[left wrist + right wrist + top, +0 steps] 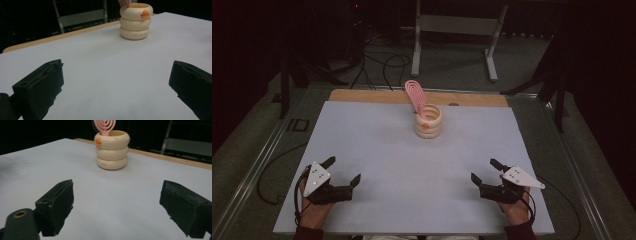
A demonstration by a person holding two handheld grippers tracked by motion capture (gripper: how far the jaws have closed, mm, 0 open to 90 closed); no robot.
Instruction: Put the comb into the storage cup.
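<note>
A cream holder (428, 122) shaped like three stacked rings, with a small orange mark, stands at the far middle of the white sheet (372, 145). A pink hairbrush (415, 95) leans upright inside it. The holder (135, 21) is ahead and to the right in the left gripper view, and the holder (112, 149) with the brush (105, 126) is ahead and to the left in the right gripper view. My left gripper (344, 171) rests near the front left, open and empty. My right gripper (485, 170) rests near the front right, open and empty.
A wooden board edge (362, 96) runs along the far side of the sheet. Beyond the table stand a white metal frame (454, 30) and loose cables (382, 65) on the floor. Dark stands flank the table on both sides.
</note>
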